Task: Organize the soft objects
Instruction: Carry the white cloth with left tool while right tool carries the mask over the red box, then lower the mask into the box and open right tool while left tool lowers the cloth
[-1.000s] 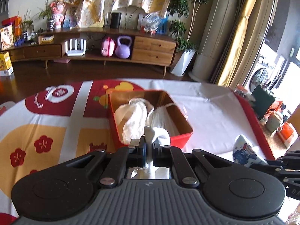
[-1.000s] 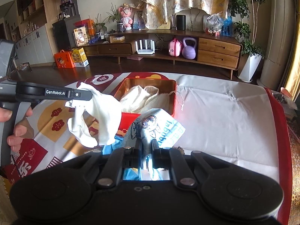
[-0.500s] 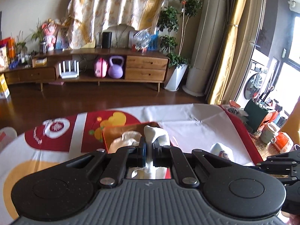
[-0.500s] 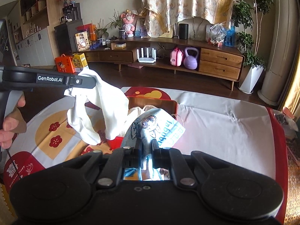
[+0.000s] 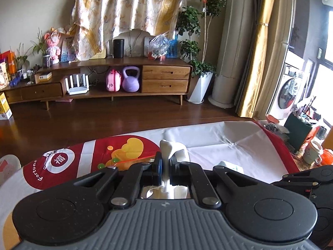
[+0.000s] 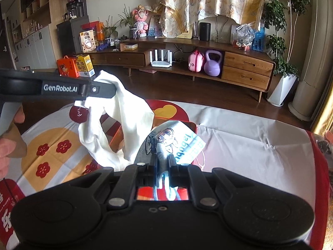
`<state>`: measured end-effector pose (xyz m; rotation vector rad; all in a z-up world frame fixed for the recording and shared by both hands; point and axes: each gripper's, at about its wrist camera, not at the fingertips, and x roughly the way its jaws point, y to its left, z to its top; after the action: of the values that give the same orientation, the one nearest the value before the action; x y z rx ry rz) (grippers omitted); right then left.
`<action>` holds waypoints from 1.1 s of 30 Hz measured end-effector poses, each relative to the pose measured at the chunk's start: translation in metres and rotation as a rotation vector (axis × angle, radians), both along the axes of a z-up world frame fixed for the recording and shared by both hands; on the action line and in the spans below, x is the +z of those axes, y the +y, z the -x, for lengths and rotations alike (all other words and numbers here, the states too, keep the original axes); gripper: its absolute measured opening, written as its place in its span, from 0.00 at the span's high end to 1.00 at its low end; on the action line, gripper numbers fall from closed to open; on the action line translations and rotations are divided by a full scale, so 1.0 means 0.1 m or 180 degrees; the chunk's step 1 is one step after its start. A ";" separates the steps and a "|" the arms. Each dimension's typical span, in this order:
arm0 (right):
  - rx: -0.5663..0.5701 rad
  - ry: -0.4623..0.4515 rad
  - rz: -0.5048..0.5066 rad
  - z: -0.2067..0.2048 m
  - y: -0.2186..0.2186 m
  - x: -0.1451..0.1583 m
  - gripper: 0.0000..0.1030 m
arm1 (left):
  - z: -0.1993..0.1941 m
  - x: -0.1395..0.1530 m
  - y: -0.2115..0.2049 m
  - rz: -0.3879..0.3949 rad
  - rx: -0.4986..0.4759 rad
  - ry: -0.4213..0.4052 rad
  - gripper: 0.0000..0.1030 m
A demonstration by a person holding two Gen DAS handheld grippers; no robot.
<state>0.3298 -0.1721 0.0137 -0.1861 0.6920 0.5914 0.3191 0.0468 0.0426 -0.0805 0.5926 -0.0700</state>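
Note:
My left gripper is shut on a white cloth. In the right wrist view that gripper holds the white cloth high, and the cloth hangs down over the table. My right gripper is shut on a printed cloth with a cartoon tiger, held above the table. The red box lies behind both cloths and is mostly hidden; only an edge of it shows in the left wrist view.
The table has a red, yellow and white patterned cover and a white sheet on its right side. A wooden sideboard stands across the floor behind. The right gripper's body shows at the right in the left wrist view.
Both grippers have risen with their cloths. The white cloth now hangs higher, and the red box has dropped almost out of sight in both views.

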 end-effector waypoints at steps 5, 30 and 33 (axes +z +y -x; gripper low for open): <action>0.0040 0.0072 0.0039 -0.22 0.14 -0.19 0.92 | -0.27 -0.22 0.06 -0.0037 0.0049 0.0102 0.94; 0.0087 0.0468 0.0138 -0.68 0.45 -0.99 0.88 | -0.92 -1.28 0.14 -0.0024 0.0093 0.0638 0.94; 0.0058 0.0490 0.0147 -0.71 0.46 -1.04 0.86 | -0.93 -1.37 0.13 -0.0016 0.0108 0.0727 0.94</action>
<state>0.4004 -0.1259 -0.0901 -0.1913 0.8541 0.6118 0.4122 0.0598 -0.0945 -0.0944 0.8195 -0.0265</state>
